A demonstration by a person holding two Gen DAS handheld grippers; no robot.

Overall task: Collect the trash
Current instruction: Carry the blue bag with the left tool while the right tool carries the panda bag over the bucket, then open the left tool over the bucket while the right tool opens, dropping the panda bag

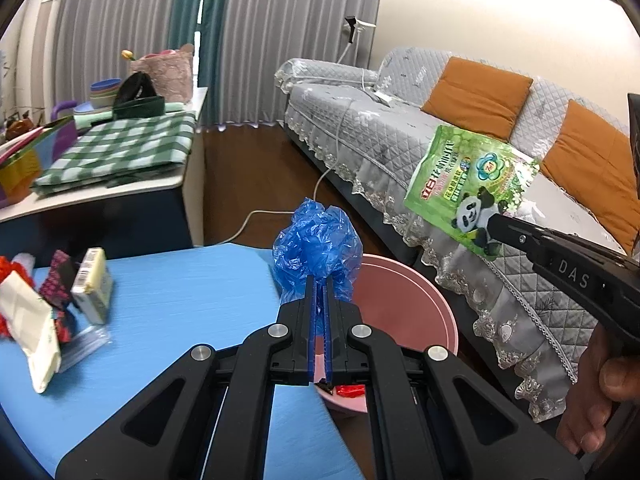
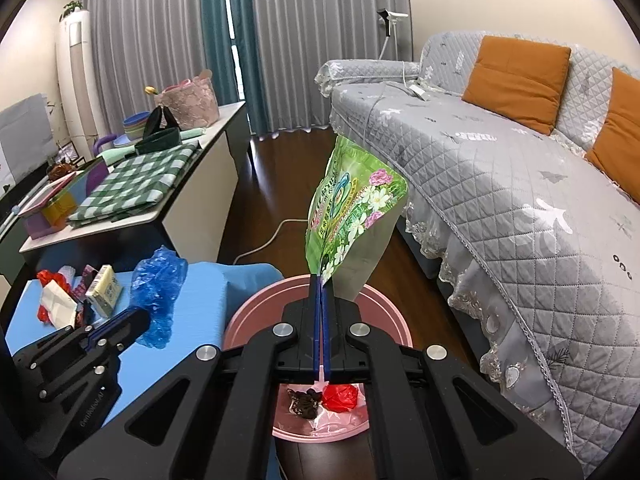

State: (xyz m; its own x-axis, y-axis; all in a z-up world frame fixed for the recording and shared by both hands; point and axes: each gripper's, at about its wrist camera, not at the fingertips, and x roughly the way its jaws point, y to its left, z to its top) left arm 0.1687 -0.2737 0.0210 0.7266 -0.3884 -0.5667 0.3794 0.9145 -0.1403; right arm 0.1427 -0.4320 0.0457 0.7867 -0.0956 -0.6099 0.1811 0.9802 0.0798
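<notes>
My left gripper (image 1: 321, 280) is shut on a crumpled blue plastic bag (image 1: 316, 244), held at the right edge of the blue table (image 1: 180, 312), beside the pink bin (image 1: 404, 308). It also shows in the right wrist view (image 2: 158, 292). My right gripper (image 2: 321, 280) is shut on a green panda-print pouch (image 2: 352, 212), held upright above the pink bin (image 2: 248, 308). The pouch also shows in the left wrist view (image 1: 472, 184). The bin holds a red wrapper (image 2: 340, 396) and a dark scrap (image 2: 304, 402).
More trash lies at the table's left end: a white carton (image 1: 94, 284), a dark patterned wrapper (image 1: 58, 284), white paper (image 1: 32, 320) and red plastic (image 2: 50, 280). A grey sofa (image 2: 500, 184) stands on the right. A side cabinet with a checked cloth (image 1: 120, 152) stands behind. A white cable (image 1: 256, 220) crosses the floor.
</notes>
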